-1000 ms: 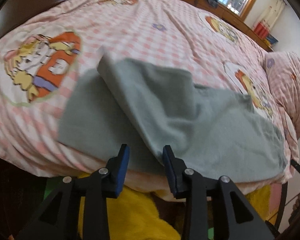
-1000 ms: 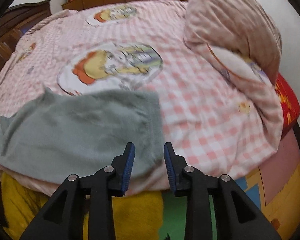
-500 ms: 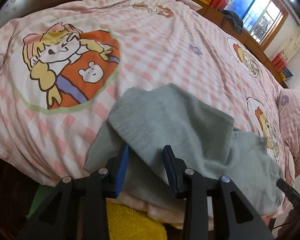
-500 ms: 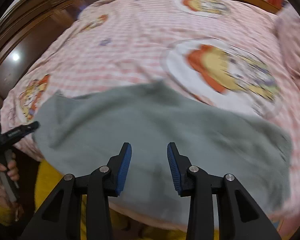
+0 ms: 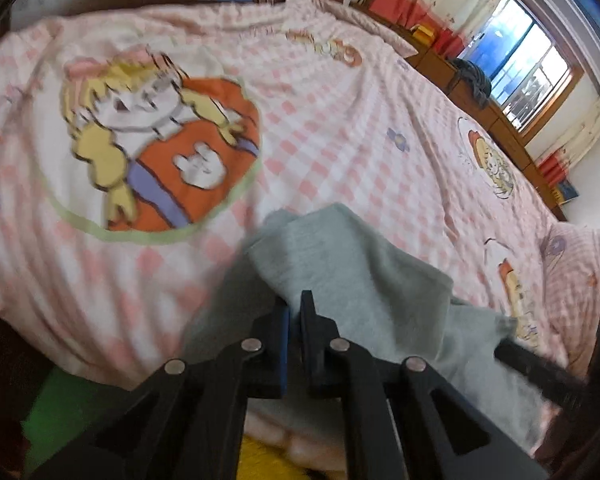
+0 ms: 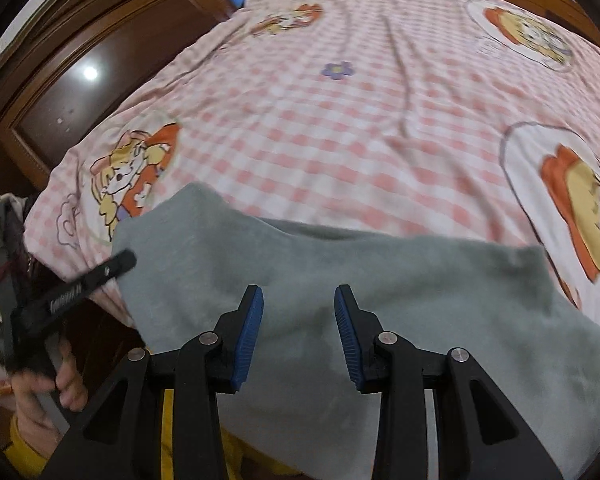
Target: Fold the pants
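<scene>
The left claw (image 5: 294,312) was spread wide a moment ago, and now its two sides are pressed together on the near edge of the gray pants (image 5: 352,268). It has a pinch on the top layer of cloth. The right claw (image 6: 298,320) is spread open above the pants (image 6: 340,280) and holds nothing, and it has swung over from the pillow end of the bed toward the middle of the cloth.

This looks like the start of a fold. With the left end gripped, the pants can be lifted and carried over to the right end. The right claw probably needs to grab too, or hold the cloth down.

The pants lie along the near edge of the bed (image 5: 340,128), and part of them hangs over the side. One layer is already lying on top of another at the left end.

The pink checked bedspread (image 6: 340,120) around the pants is bare, so nothing blocks the fold. A dark wooden wardrobe (image 6: 80,52) stands on the far left. The soft cloth could slide off the near edge.
</scene>
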Motion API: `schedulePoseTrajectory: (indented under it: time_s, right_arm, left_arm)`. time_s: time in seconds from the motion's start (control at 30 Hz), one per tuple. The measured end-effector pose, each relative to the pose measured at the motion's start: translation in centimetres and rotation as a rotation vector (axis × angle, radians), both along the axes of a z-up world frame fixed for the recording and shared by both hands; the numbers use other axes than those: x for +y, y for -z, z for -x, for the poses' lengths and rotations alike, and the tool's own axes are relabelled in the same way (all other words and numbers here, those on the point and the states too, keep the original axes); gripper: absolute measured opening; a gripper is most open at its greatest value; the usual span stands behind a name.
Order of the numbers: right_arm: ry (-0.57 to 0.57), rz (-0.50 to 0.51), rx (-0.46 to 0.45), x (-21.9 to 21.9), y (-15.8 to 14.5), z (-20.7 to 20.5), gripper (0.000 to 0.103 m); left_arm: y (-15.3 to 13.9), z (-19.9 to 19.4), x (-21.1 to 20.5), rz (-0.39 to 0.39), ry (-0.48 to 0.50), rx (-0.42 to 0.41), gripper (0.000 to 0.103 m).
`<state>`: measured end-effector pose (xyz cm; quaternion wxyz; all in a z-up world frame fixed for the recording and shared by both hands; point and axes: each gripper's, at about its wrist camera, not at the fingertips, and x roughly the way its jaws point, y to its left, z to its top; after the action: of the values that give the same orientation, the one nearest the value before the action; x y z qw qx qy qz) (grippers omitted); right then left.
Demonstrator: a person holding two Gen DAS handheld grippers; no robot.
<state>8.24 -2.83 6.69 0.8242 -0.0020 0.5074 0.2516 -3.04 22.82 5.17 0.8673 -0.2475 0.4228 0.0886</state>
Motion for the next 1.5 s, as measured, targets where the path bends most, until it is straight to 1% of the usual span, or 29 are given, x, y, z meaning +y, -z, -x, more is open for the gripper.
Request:
schedulePoseTrajectory:
  time_s: [0.07, 0.17, 0.2, 0.27, 0.33, 0.43, 0.53, 0.63, 0.77, 0.9, 0.97, 1.13, 1.37, 1.5]
  right_arm:
    - [-0.027, -0.011, 0.006, 1.4, 0.0, -0.6, 0.038]
    - [-0.070, -0.017, 0.023, 3.4, 0.3, -1.6, 0.038]
    - [-0.100, -0.013, 0.030, 4.7, 0.4, -2.1, 0.038]
    - [-0.156, 0.004, 0.032, 6.8, 0.7, -2.7, 0.038]
    - [-0.212, 0.038, 0.021, 8.7, 0.9, -3.2, 0.038]
    - [-0.291, 0.121, -0.014, 11.5, 1.7, -4.0, 0.038]
    - [-0.335, 0.164, -0.015, 12.6, 2.6, -4.6, 0.038]
    - [-0.367, 0.178, 0.011, 13.2, 3.3, -5.0, 0.038]
    - [-0.384, 0.190, 0.022, 13.1, 3.7, -5.0, 0.038]
    - [-0.370, 0.189, 0.020, 12.0, 3.4, -4.9, 0.038]
    - [-0.352, 0.188, 0.006, 11.0, 3.0, -4.8, 0.038]
    - [-0.345, 0.179, 0.000, 9.4, 2.6, -4.9, 0.038]
    - [-0.364, 0.214, -0.010, 9.3, 3.0, -4.8, 0.038]
    - [-0.388, 0.268, -0.028, 9.7, 3.8, -4.7, 0.038]
  left_arm:
    - [0.4, 1.2, 0.0, -0.013, -0.002, 0.012, 0.005]
    - [2.3, 2.3, 0.5, 0.006, -0.006, 0.063, 0.005]
    - [2.9, 2.5, 0.8, 0.017, -0.014, 0.080, 0.005]
    - [3.7, 2.7, 1.5, 0.077, -0.025, 0.088, 0.005]
    - [4.0, 3.0, 2.2, 0.124, -0.036, 0.074, 0.005]
    - [3.9, 3.0, 2.1, 0.109, -0.019, 0.075, 0.005]
    - [3.8, 2.8, 1.9, 0.097, -0.005, 0.073, 0.006]
    - [4.0, 2.6, 2.3, 0.118, -0.003, 0.066, 0.006]
    - [4.2, 2.7, 2.7, 0.150, -0.004, 0.057, 0.006]
    - [4.1, 2.7, 3.1, 0.171, -0.006, 0.040, 0.007]
    - [3.9, 2.6, 3.3, 0.175, -0.007, 0.024, 0.009]
    - [3.7, 2.1, 3.6, 0.175, 0.002, 0.002, 0.009]
    - [3.7, 1.9, 3.9, 0.187, -0.009, -0.008, 0.010]
    - [3.8, 1.7, 4.2, 0.193, -0.022, -0.004, 0.010]
